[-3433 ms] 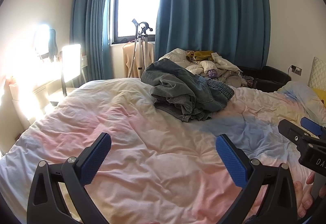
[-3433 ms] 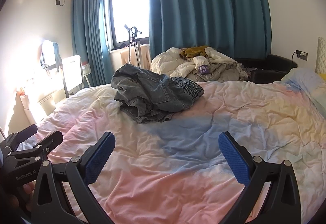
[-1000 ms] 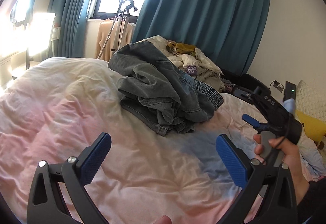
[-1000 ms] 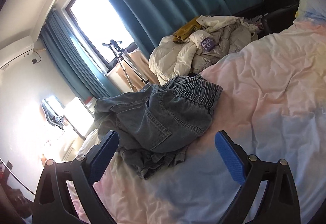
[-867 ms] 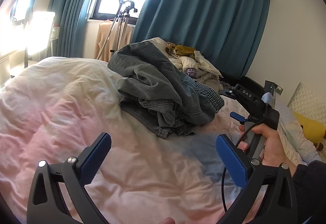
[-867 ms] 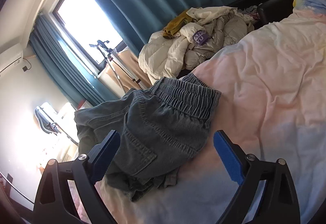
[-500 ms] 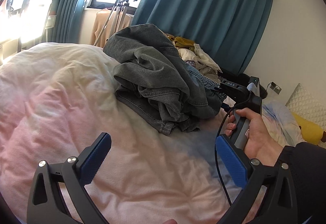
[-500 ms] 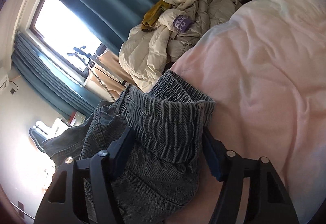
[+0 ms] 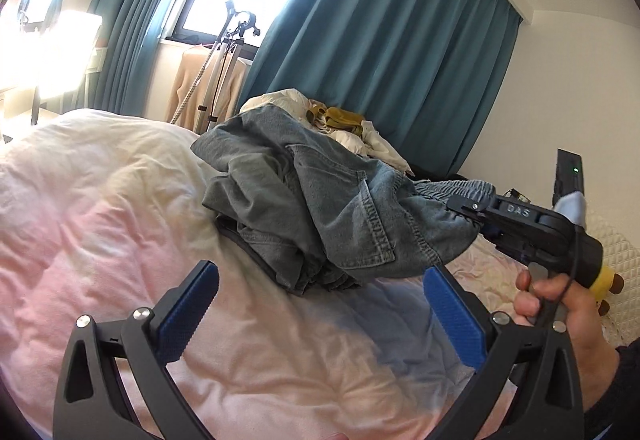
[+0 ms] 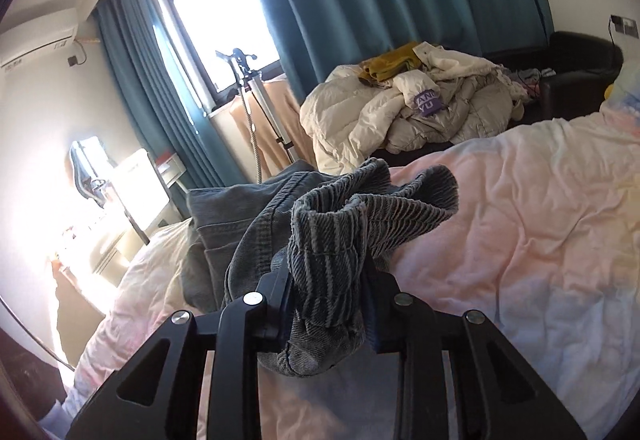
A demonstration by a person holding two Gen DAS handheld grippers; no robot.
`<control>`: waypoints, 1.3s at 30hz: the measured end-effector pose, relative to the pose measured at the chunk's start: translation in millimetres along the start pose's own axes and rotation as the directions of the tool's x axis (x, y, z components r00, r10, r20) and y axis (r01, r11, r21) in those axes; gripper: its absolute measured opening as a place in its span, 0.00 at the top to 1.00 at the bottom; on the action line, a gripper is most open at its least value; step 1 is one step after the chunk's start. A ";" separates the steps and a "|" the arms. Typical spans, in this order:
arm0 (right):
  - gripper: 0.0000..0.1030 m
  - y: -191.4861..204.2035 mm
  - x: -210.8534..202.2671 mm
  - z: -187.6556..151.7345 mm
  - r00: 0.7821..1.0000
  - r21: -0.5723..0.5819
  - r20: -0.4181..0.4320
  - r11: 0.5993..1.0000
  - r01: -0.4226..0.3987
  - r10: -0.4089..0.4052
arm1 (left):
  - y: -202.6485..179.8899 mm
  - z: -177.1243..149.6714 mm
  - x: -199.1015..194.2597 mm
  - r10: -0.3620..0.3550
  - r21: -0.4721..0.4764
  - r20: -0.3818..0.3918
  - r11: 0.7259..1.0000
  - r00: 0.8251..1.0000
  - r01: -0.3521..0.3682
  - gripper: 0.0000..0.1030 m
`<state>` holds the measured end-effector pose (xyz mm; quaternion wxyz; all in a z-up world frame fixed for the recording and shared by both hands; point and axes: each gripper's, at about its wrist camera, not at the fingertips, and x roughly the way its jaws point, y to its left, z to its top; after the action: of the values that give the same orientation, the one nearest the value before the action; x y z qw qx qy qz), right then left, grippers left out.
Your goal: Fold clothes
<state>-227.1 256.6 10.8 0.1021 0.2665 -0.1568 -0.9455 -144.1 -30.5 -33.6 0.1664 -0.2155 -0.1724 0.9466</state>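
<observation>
Bedding (image 9: 100, 224), pink and white, lay under everything. Crumpled jeans (image 9: 304, 208) sat heaped ahead of the open left fingers (image 9: 320, 314). Half a second earlier merely straddling the elastic waistband (image 10: 344, 240), the right fingers (image 10: 326, 314) had closed on it, likely for spreading. Their casing read "DAS"; a purple label (image 10: 427, 102) beyond read "ANG YU".

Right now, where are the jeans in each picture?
Left wrist view: the jeans are heaped mid-frame on the bed, with the right gripper pulling their waistband rightward.
Right wrist view: the jeans fill the lower middle, their waistband pinched between the fingers.
Shared landmark: the tripod by the window.
</observation>
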 end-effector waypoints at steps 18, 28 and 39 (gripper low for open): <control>0.66 20.0 -74.2 -160.8 0.931 0.038 -0.361 0.999 -0.036 0.047 | -39.2 -22.9 -35.3 -0.003 0.138 -0.098 0.990 0.995 0.016 0.00; 0.42 -57.3 -145.3 -139.5 0.970 0.372 -0.194 0.926 -0.066 0.147 | -46.7 -30.9 -27.4 -0.032 0.138 -0.162 0.989 0.986 0.055 0.00; 0.40 -142.6 -48.5 -132.3 0.907 0.729 -0.240 0.681 -0.067 0.346 | -60.6 -40.6 -11.1 -0.043 0.191 -0.201 0.978 0.979 0.082 0.00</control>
<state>-131.3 370.6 -123.4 0.1273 0.4330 -0.5144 -0.7292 -101.2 29.1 -40.0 0.2330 -0.2842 -0.0667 0.9276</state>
